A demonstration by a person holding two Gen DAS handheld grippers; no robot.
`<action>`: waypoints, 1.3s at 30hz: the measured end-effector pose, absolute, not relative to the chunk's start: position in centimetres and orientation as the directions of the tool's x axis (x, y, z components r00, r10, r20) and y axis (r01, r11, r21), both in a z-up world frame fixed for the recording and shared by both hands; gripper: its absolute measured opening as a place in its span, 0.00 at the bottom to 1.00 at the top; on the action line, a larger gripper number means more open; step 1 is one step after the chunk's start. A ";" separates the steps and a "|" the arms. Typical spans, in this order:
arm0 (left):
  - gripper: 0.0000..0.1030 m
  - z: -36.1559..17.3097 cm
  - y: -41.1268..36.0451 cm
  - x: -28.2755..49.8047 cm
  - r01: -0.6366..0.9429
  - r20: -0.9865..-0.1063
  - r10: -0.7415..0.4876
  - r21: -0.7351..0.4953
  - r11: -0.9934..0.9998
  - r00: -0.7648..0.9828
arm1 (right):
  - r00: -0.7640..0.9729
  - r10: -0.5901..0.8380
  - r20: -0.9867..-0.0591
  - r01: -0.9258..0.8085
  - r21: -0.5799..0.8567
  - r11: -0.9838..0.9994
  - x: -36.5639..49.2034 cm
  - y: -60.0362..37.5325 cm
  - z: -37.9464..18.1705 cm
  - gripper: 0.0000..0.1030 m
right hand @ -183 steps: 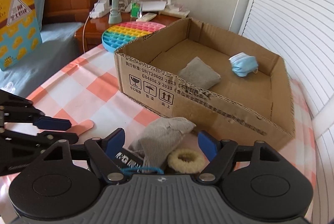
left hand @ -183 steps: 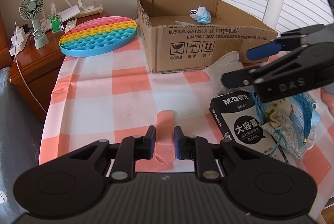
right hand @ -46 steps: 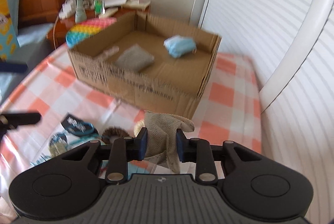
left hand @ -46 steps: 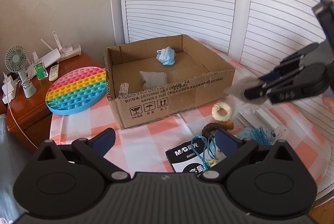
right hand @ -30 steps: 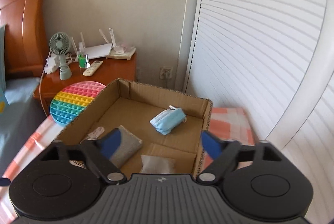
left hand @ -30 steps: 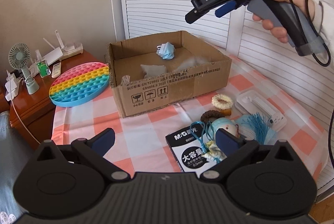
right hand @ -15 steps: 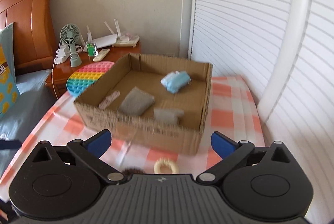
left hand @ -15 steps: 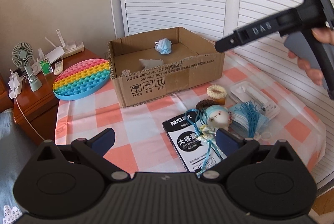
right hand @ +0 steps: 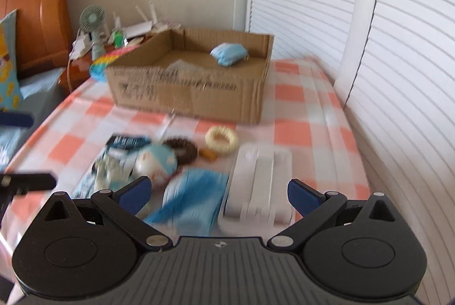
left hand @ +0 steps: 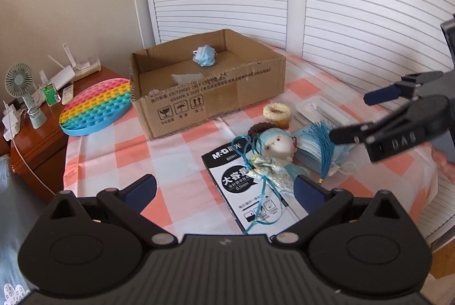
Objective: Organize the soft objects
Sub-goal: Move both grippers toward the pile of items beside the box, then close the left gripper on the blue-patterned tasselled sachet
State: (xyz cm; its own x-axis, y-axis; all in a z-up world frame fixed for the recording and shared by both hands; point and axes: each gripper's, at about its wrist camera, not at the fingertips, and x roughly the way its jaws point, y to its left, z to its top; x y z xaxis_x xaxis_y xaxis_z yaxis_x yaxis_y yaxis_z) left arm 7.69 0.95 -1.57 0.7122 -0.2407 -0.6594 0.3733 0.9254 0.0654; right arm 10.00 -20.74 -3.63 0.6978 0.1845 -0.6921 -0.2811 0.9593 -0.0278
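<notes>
The box sits at twelve o'clock on the table, holding a mask and grey cloths. Both the right gripper and left gripper gape wide, empty. Risk: the doll, at centre, trails blue cord that could snag and drag the pen box beneath.

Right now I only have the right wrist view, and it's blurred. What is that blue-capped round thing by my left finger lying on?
Observer: That's a small doll. It lies across a black M&G box, which sits flat on the checked tablecloth.
Operator: How does my gripper look from outside?
Observer: The right gripper is open and in the air beside the stack of blue face masks, gripping nothing.
</notes>
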 end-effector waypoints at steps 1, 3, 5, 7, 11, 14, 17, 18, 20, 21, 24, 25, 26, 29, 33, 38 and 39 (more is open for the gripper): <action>0.99 -1.7 0.7 7.7 0.380 -0.662 -0.239 0.075 0.922 0.710 | 0.693 0.187 -0.696 -0.287 -0.028 0.958 9.5 -20.8 -4.0 1.00; 0.99 -1.9 0.1 7.6 0.393 -0.664 -0.237 0.094 0.915 0.710 | 0.681 0.197 -0.706 -0.303 -0.027 0.953 8.8 -20.9 -4.6 1.00; 0.99 -2.1 -0.3 7.6 0.407 -0.670 -0.237 0.106 0.907 0.704 | 0.663 0.212 -0.718 -0.331 -0.027 0.943 8.2 -20.9 -5.3 1.00; 0.99 -2.3 -0.8 7.7 0.421 -0.675 -0.240 0.114 0.900 0.697 | 0.650 0.214 -0.729 -0.349 -0.036 0.936 7.7 -20.8 -5.9 1.00; 0.99 -2.8 -1.8 7.7 0.456 -0.689 -0.245 0.139 0.879 0.682 | 0.628 0.209 -0.750 -0.368 -0.049 0.928 7.2 -20.7 -7.1 1.00; 0.99 -3.1 -2.8 7.8 0.480 -0.694 -0.237 0.177 0.859 0.680 | 0.616 0.225 -0.755 -0.380 -0.035 0.925 6.7 -21.0 -7.5 1.00; 0.99 -3.5 -3.9 8.0 0.496 -0.696 -0.228 0.209 0.843 0.681 | 0.607 0.238 -0.758 -0.389 -0.023 0.921 6.4 -21.3 -7.8 1.00; 0.99 -3.6 -4.2 8.0 0.503 -0.697 -0.229 0.217 0.836 0.680 | 0.604 0.243 -0.759 -0.395 -0.020 0.919 6.3 -21.3 -7.9 1.00; 0.99 -4.0 -4.8 8.2 0.515 -0.701 -0.226 0.230 0.826 0.677 | 0.599 0.253 -0.760 -0.405 -0.016 0.914 6.1 -21.5 -8.1 1.00; 0.99 -4.2 -5.1 8.3 0.522 -0.704 -0.227 0.235 0.820 0.673 | 0.599 0.257 -0.758 -0.410 -0.015 0.912 6.0 -21.6 -8.1 1.00; 0.99 -4.8 -5.9 8.6 0.537 -0.713 -0.222 0.249 0.806 0.665 | 0.599 0.270 -0.754 -0.434 -0.021 0.901 5.8 -21.7 -8.2 1.00; 0.98 -5.0 -6.2 8.7 0.538 -0.716 -0.217 0.256 0.803 0.664 | 0.597 0.272 -0.754 -0.441 -0.025 0.897 5.7 -21.7 -8.3 1.00; 0.96 -5.2 -6.3 8.8 0.540 -0.718 -0.214 0.260 0.800 0.662 | 0.597 0.272 -0.755 -0.447 -0.031 0.894 5.6 -21.7 -8.3 1.00; 0.94 -5.8 -6.8 9.2 0.543 -0.727 -0.199 0.274 0.794 0.658 | 0.597 0.280 -0.752 -0.466 -0.041 0.884 5.3 -21.8 -8.4 1.00; 0.88 -6.3 -6.9 9.6 0.543 -0.731 -0.190 0.282 0.791 0.656 | 0.596 0.297 -0.747 -0.474 -0.028 0.880 5.0 -22.1 -8.3 1.00; 0.77 -6.7 -7.0 10.2 0.544 -0.745 -0.189 0.266 0.796 0.640 | 0.596 0.305 -0.743 -0.476 -0.022 0.879 4.8 -22.1 -8.3 1.00; 0.77 -6.7 -7.0 10.2 0.544 -0.744 -0.191 0.264 0.797 0.641 | 0.596 0.306 -0.743 -0.477 -0.021 0.879 4.8 -22.1 -8.3 1.00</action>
State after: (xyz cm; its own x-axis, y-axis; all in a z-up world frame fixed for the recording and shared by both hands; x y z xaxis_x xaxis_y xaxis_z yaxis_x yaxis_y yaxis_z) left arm 10.20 -6.99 -6.74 0.6406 -0.1913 -0.7437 0.5440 0.7966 0.2637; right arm 4.77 -22.14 -8.27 0.5958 0.3056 -0.7427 -0.4769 0.8787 -0.0209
